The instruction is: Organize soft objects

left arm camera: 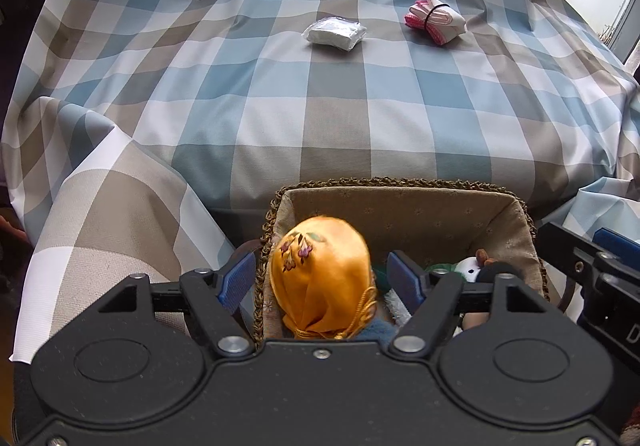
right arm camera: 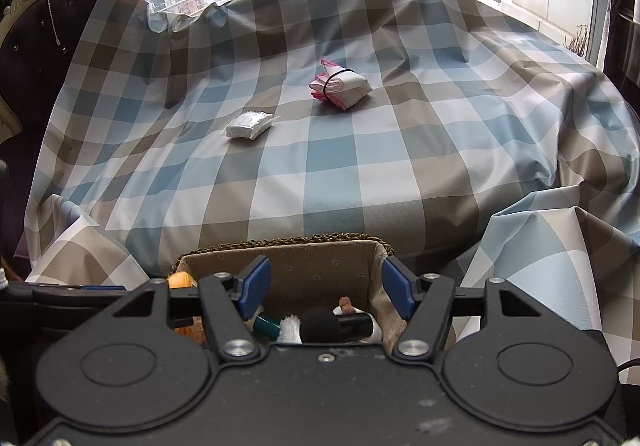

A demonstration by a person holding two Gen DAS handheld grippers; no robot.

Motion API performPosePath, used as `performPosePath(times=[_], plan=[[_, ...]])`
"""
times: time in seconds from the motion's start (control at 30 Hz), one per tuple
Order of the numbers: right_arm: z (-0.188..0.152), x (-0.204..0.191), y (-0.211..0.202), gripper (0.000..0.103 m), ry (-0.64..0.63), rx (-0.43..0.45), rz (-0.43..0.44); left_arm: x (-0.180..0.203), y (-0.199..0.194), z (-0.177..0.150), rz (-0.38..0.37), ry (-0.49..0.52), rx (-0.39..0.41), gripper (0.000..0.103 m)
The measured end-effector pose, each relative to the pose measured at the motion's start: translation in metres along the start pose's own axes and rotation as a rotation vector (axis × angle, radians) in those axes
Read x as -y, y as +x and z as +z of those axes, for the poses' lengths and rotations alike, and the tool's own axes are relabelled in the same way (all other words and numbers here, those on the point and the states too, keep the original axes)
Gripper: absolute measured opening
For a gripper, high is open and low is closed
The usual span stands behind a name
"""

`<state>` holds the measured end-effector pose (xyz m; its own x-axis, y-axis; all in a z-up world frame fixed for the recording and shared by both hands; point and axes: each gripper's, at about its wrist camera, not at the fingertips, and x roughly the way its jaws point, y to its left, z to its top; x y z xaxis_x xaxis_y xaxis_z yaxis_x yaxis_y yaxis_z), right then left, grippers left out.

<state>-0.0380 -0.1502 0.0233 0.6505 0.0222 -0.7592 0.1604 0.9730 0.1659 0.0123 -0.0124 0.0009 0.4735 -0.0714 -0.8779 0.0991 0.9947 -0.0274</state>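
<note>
Orange satin pouch (left arm camera: 322, 278) sits between the spread jaws of the left gripper (left arm camera: 322, 280), inside the near-left corner of a lined woven basket (left arm camera: 420, 205). Neither blue pad appears to touch it. The right gripper (right arm camera: 326, 284), jaws also spread and holding nothing, hovers over the basket's right side, above a small plush toy (right arm camera: 320, 322). Two items lie well apart from the basket on the checked cloth (left arm camera: 320, 117) covering the desk: a white packet (left arm camera: 335, 33) and a pink-edged bundle (left arm camera: 436, 21) tied with a black band. Best next move is probably lifting straight up, so no pad snags the pouch, before reaching for the packet.
</note>
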Motion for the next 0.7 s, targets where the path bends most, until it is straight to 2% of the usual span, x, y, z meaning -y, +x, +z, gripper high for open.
performPosePath(times=[0.07, 0.17, 0.7], plan=[[-0.0001, -0.0001, 0.0000, 0.063, 0.000, 0.000, 0.000, 0.0009, -0.0004, -0.0001, 0.002, 0.004, 0.004, 0.078], [-0.0001, -0.0001, 0.0001, 0.063, 0.000, 0.000, 0.000, 0.0016, -0.0021, 0.0001, 0.004, 0.011, 0.017, 0.081], [-0.0006, 0.0010, 0.0007, 0.064, 0.001, 0.000, 0.001, 0.0011, -0.0015, 0.0003, 0.009, 0.007, 0.010, 0.081]])
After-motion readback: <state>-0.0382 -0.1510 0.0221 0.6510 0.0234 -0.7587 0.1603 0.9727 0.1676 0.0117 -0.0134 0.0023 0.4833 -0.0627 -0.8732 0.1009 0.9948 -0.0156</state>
